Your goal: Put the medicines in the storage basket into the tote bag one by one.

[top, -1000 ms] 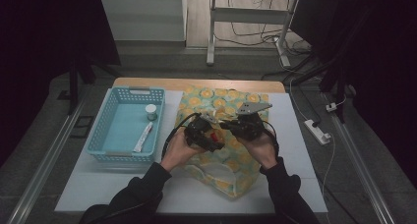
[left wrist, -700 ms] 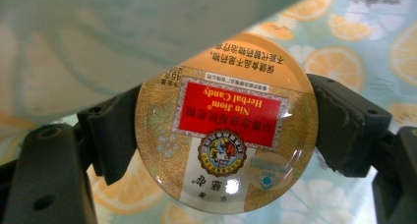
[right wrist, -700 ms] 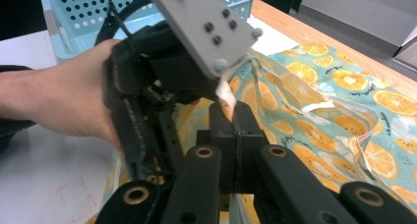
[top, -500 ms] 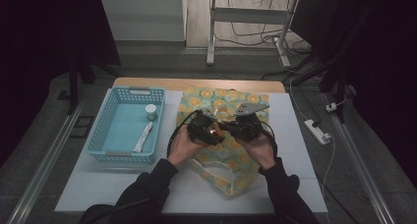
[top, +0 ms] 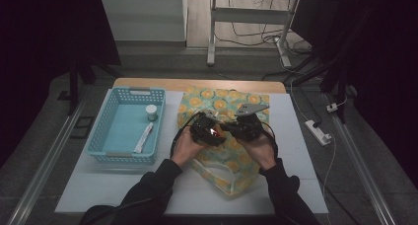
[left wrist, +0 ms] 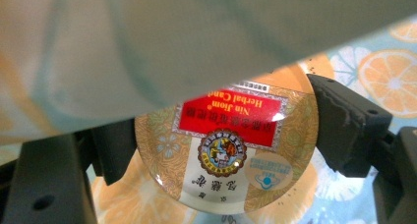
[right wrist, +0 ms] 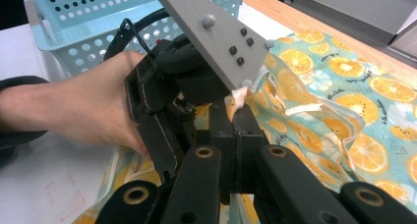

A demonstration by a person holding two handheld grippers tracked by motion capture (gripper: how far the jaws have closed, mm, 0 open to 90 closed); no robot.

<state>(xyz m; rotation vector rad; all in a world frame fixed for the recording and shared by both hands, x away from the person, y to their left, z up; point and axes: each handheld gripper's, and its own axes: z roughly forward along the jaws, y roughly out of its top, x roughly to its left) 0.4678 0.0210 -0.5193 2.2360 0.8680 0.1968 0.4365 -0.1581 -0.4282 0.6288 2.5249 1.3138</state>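
Gripping round tin (left wrist: pixel 227 155), left fingers (left wrist: pixel 339 130); right fingers (right wrist: pixel 236 126) pinching orange-print bag (top: pixel 224 104) on white table (top: pixel 113 185).

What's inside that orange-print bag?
The left gripper is pushing a round Nin Jiom herbal candy tin under the bag's lifted edge; deeper inside is covered by fabric.

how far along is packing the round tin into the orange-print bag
Done: the right gripper is shut on the bag's edge, lifting the orange-print bag open. In hand: the left gripper holds the round tin at the mouth, with bag fabric draped just above it. Left, it seems: pushing the tin inside and letting go. A tube and small jar lie in the blue basket.
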